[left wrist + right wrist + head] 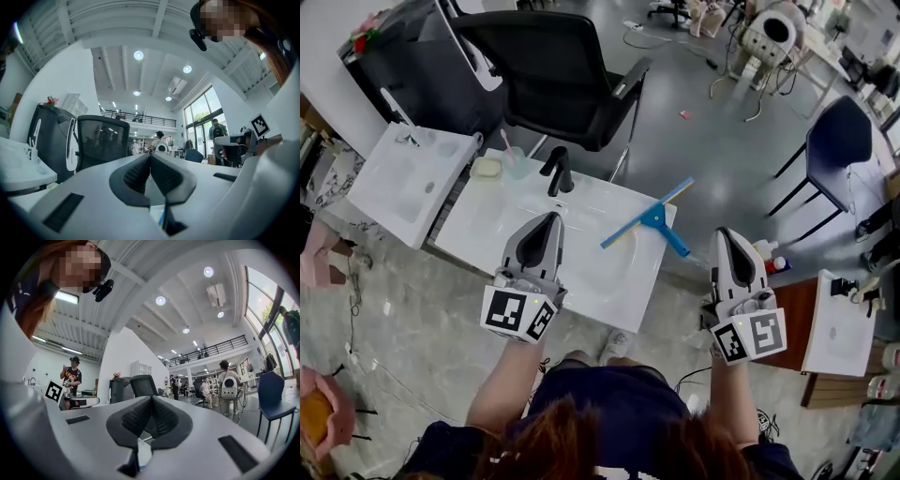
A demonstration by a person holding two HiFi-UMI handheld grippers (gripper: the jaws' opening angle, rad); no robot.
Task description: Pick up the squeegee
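While both tongs hang clear of it, the squeegee (650, 218) lies flat on the far right part of the white table (487, 220), which has a shallow basin moulded into its top. It is T-shaped: a long, thin blade bar in light blue, paler to yellowish at its far end, joined at mid-length to a short, stouter handle in a stronger blue. The blade runs diagonally from near-left to far-right, and its far tip projects past the table's far right corner. The handle points near-right and reaches the table's right edge. Nothing touches the squeegee. The left tongs (552, 217) are over the near left part of the basin, well short of the blade's near end; in the left gripper view the left tongs (150, 157) are closed tip to tip with nothing between the ribbed pads. The right tongs (724, 232) are off the table, just beyond its right edge and near the handle end; the right gripper view shows them (152, 399) likewise closed and empty. A black faucet (557, 171) stands at the far edge.
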